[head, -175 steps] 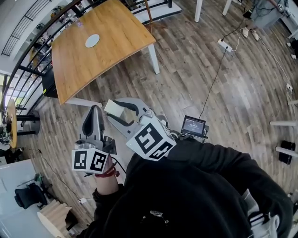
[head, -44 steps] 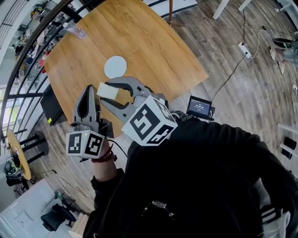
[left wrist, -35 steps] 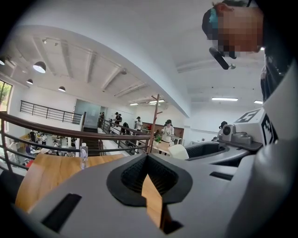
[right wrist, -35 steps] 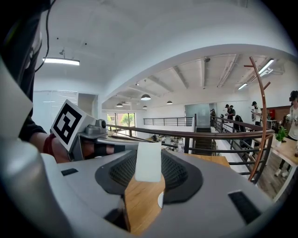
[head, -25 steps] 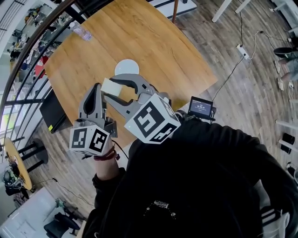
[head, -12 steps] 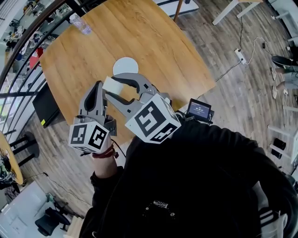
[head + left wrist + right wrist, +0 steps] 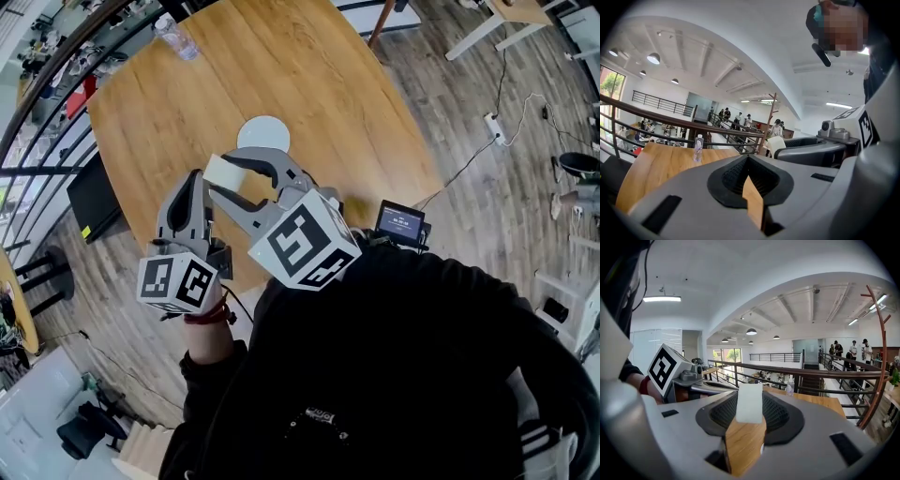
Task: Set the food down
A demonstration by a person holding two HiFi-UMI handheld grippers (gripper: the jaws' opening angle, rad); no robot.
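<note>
A pale rectangular piece of food (image 7: 223, 171) hangs above the near part of a wooden table (image 7: 309, 84), with my right gripper (image 7: 225, 176) shut on it. In the right gripper view the food (image 7: 750, 402) stands upright between the jaws. A white plate (image 7: 263, 133) lies on the table just beyond the food. My left gripper (image 7: 194, 184) hovers close to the left of the right one, shut with nothing in it. The left gripper view shows its jaw tips (image 7: 748, 158) together, and the food (image 7: 776, 143) off to the right.
A clear plastic bottle (image 7: 176, 37) stands at the table's far edge by a dark railing (image 7: 56, 70). A dark cabinet (image 7: 91, 195) sits left of the table. A small screen (image 7: 400, 223) is by my right side. A power strip (image 7: 493, 127) and cable lie on the wood floor.
Both grippers keep their pose and the right one still holds the food. The view has swung a little, so the table and plate sit slightly further right in the picture.
</note>
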